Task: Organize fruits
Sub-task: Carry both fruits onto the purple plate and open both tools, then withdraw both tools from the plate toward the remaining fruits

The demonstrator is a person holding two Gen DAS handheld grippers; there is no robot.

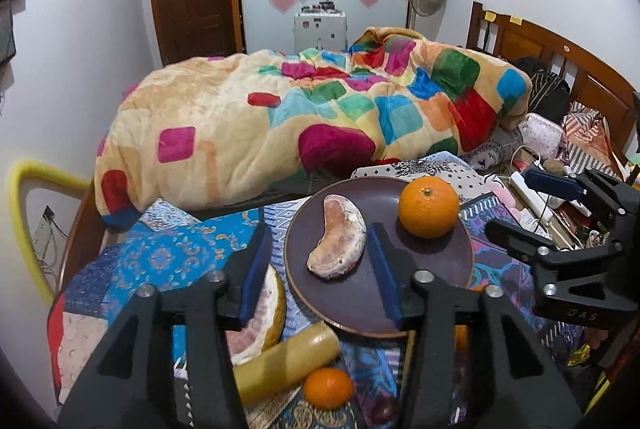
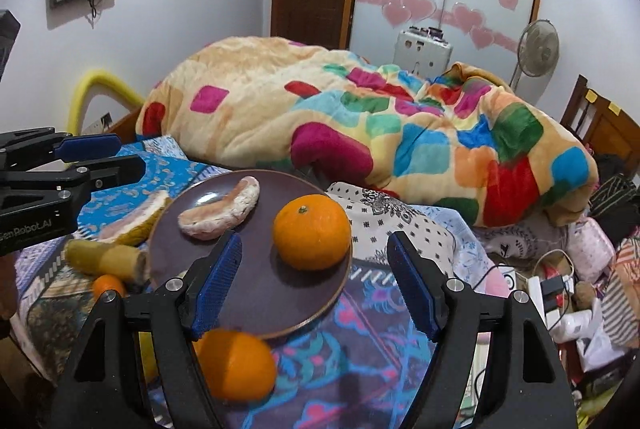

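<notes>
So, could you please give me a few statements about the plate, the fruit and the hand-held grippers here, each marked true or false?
1. A whole orange sits on the dark plate. True.
2. The peeled pomelo segment lies on the cloth beside the plate. False: it lies on the plate.
3. The left hand-held gripper clamps the segment. False: its pads stand apart, nothing between them.
4. The right hand-held gripper is open and empty. True.
5. Another orange lies off the plate, near its front rim. True.
</notes>
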